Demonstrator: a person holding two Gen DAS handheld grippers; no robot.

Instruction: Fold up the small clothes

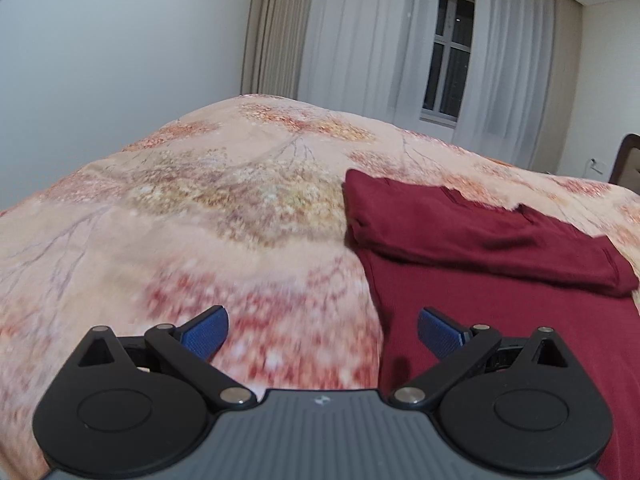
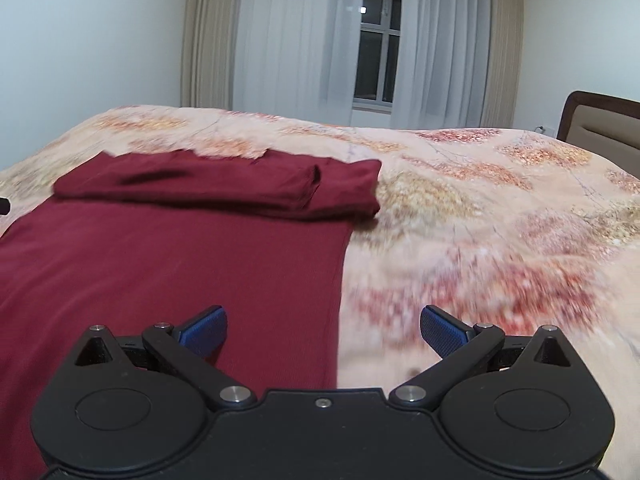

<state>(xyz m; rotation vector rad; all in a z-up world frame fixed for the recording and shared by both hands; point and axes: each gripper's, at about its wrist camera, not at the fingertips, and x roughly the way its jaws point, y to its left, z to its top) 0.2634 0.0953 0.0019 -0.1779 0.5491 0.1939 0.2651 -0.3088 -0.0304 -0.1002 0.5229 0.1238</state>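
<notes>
A dark red garment lies flat on the flowered bedspread, its far part folded back into a thick band. My left gripper hovers open over the garment's left edge, one blue pad over the bedspread and the other over red cloth. In the right wrist view the same garment fills the left half, with the folded band across its far end. My right gripper stands open over the garment's right edge. Nothing is between either pair of fingers.
The bedspread stretches to the far edge of the bed. A padded headboard stands at the right. White curtains and a window fill the back wall. A dark tip shows at the left border.
</notes>
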